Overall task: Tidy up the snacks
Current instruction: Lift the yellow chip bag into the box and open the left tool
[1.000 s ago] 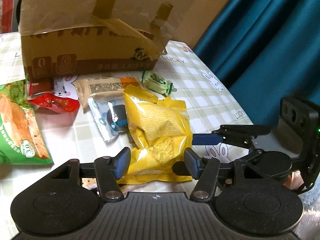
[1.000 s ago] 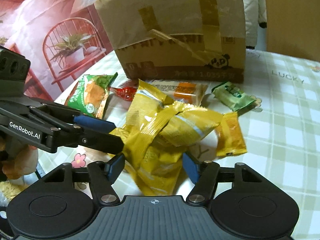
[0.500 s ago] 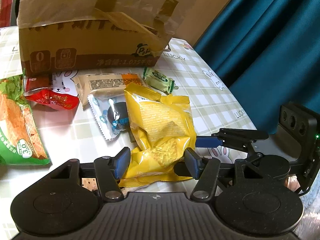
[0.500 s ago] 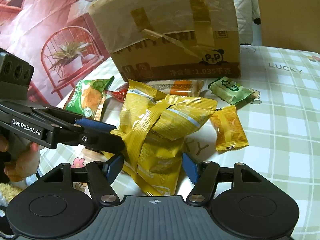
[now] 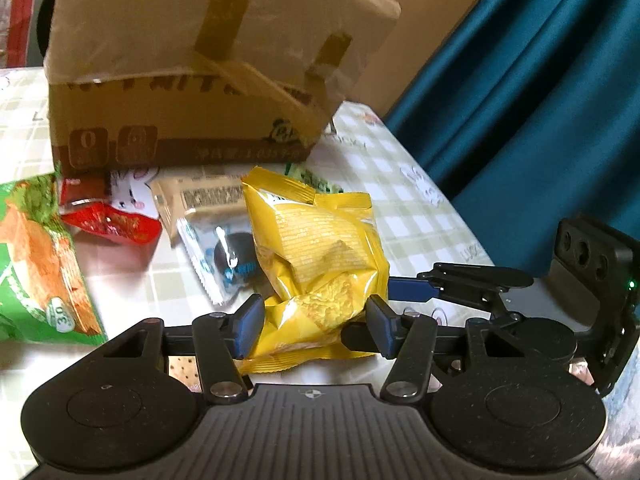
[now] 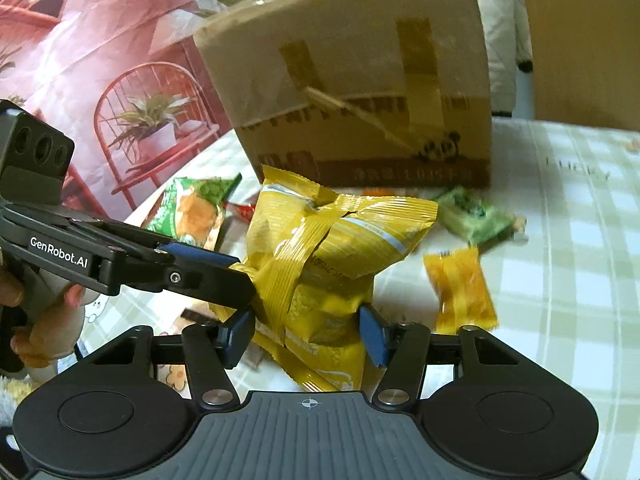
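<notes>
Gripping from two sides, both tools work on the same yellow snack bag point(image 5: 316, 256), which stands puffed and crumpled on the checked bench point(image 6: 560, 248), just in front of the taped cardboard box point(image 5: 180, 92) at twelve o'clock. The left hand-held gripper point(image 5: 314, 320) has the bag's lower part between its blue pads, and its jaws are closing, the pads touching the foil on either side. The right hand-held gripper point(image 6: 306, 334) is also closing, its pads dented into the bag's base, so it appears to be pinching the bag. In the left wrist view the other tool reaches in from three o'clock; in the right wrist view it comes from nine o'clock, with a person's fingers point(image 6: 44, 328) wrapped on its handle. Around the bag lie other snacks: a green packet point(image 5: 36, 256) at nine o'clock, a red wrapper point(image 5: 116, 224), a clear cookie pack point(image 5: 224, 260), a small orange sachet point(image 6: 460, 288) and a green candy point(image 6: 472, 216). The step in hand looks like securing this bag for a two-handed lift. The next move likely calls for a firm but gentle squeeze, then raising it clear of its neighbours toward the box.
</notes>
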The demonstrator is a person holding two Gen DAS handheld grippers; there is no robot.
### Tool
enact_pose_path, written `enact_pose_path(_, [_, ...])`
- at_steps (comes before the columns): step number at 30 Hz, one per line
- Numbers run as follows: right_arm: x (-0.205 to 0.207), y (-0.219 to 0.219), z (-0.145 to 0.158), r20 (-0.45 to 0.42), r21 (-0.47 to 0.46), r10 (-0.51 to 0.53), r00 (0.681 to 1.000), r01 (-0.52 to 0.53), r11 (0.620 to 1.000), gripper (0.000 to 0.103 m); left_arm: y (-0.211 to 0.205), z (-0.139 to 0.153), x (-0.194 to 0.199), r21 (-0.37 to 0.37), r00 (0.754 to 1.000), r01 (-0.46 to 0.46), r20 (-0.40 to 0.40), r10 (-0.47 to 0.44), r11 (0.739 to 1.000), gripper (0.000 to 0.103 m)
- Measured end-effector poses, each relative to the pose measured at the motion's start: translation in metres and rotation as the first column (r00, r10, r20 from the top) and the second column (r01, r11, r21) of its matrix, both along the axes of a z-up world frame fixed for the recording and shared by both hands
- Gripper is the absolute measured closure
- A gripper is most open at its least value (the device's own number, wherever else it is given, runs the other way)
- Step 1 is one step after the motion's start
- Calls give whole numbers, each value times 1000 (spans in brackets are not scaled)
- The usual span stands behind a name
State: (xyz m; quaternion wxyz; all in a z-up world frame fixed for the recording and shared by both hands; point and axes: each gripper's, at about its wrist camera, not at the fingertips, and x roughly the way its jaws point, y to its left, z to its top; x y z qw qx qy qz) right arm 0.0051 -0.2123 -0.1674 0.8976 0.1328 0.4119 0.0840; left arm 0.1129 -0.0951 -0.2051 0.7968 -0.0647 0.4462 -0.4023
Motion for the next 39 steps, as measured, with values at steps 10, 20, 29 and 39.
enact_pose_path(10, [29, -4, 61, 139, -118, 53, 989, -37, 992, 50, 1, 57, 13, -74, 989, -40, 142, 50, 996, 44])
enact_pose_path(20, [89, -18, 146, 267, -269, 139, 954, -65, 961, 50, -5, 132, 41, -158, 925, -77, 358, 130, 984, 44])
enact_pose_path(29, [194, -33, 172, 290, -319, 187, 938, -90, 944, 50, -11, 162, 121, -180, 915, -164, 339, 218, 970, 42])
enact_pose_path(39, [252, -29, 128, 235, -251, 113, 965, -52, 967, 48, -2, 141, 176, -115, 939, -247, 215, 267, 962, 37])
